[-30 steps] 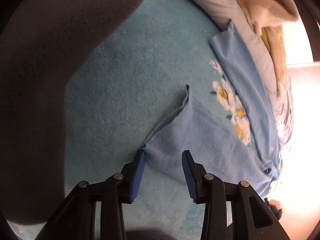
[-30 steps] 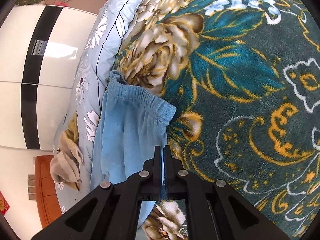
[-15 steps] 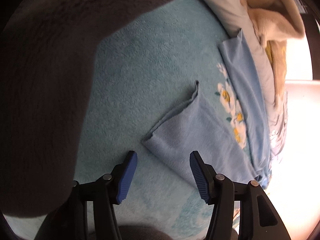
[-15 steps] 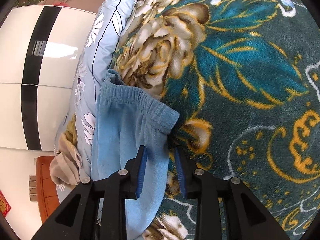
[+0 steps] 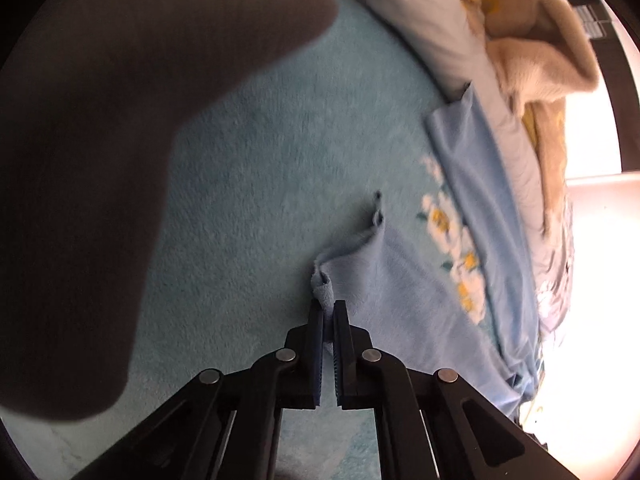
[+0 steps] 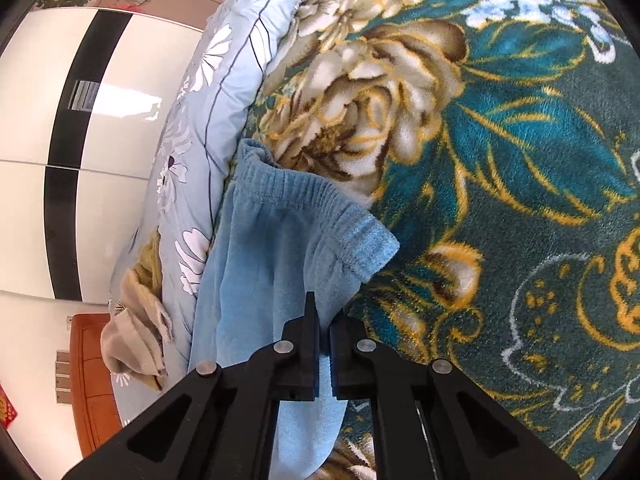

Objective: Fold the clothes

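Left wrist view first: I read no brand, label or writing anywhere on my screen. My left gripper [image 5: 328, 320] has its blue-padded fingers [image 5: 318, 332] pinched down to a narrow slit on a bunched corner of the light blue fleece trousers [image 5: 400, 300], the fabric puckering up just ahead of the tips. That leg lies on a pale teal plush blanket [image 5: 260, 184] with a small cluster of white and yellow flowers [image 5: 452, 240] printed on it. A second blue strip of the same garment [image 5: 476, 168] runs along the right, beside a pale grey-blue sheet [image 5: 424, 28] and a crumpled beige cloth [image 5: 548, 52]. A dark, blurred mass [image 5: 104, 140] fills the upper left; I cannot tell what it is. The far right is blown out by bright light.

Right wrist view: no readable text here either. My right gripper [image 6: 325, 320] is nearly closed, black fingers [image 6: 310, 336] nipping the trousers' fabric [image 6: 280, 264] just below the elastic waistband [image 6: 320, 208], which lies gathered and flat. Under it is a dark teal plush blanket [image 6: 520, 160] with big cream and gold flowers. To the left, a light blue floral duvet [image 6: 208, 92] edges the bed, with the beige cloth [image 6: 136, 328] heaped on it. Beyond stand glossy white wardrobe doors with black bands [image 6: 60, 152] and an orange-brown wooden piece [image 6: 92, 380].
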`<state>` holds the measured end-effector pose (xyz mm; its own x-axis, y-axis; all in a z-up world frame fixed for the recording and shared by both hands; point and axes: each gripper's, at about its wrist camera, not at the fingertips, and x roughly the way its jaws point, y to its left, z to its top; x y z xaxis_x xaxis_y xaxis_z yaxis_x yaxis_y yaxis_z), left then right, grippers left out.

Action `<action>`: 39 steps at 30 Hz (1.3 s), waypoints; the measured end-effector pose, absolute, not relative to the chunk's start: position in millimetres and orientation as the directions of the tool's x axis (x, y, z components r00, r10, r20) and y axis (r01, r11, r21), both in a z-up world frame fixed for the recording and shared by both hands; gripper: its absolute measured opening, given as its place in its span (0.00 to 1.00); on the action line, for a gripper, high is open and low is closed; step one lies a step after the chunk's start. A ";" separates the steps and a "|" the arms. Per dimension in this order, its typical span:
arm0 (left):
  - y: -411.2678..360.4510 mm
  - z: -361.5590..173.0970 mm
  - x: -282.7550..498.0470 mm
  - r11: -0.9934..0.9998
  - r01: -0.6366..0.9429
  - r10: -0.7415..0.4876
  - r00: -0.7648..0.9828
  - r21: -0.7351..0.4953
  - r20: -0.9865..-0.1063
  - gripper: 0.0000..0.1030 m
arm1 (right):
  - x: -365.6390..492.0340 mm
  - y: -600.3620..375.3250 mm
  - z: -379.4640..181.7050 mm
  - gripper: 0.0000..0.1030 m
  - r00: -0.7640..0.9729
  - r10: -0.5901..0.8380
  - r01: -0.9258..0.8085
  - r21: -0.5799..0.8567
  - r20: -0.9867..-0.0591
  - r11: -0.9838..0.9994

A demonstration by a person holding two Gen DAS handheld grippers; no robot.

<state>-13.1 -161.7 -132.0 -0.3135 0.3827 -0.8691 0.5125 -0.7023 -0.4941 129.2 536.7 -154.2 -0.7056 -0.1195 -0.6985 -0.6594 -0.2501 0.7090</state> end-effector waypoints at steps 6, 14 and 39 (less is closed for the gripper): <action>-156.2 -102.1 -1.4 -0.718 0.480 0.368 -0.353 -0.504 -0.860 0.04 | 166.2 530.0 -130.5 0.03 -0.738 -0.088 -0.636 0.733 -0.669 -0.244; -152.4 -109.7 -19.0 -0.691 0.478 0.399 -0.373 -0.542 -0.837 0.04 | 202.4 520.7 -115.0 0.03 -0.762 -0.109 -0.610 0.764 -0.639 -0.210; -131.2 -157.5 -275.4 -0.609 0.580 0.423 -0.339 -0.541 -0.840 0.04 | -2.2 603.5 -120.9 0.04 -0.727 -0.212 -0.628 0.758 -0.653 -0.179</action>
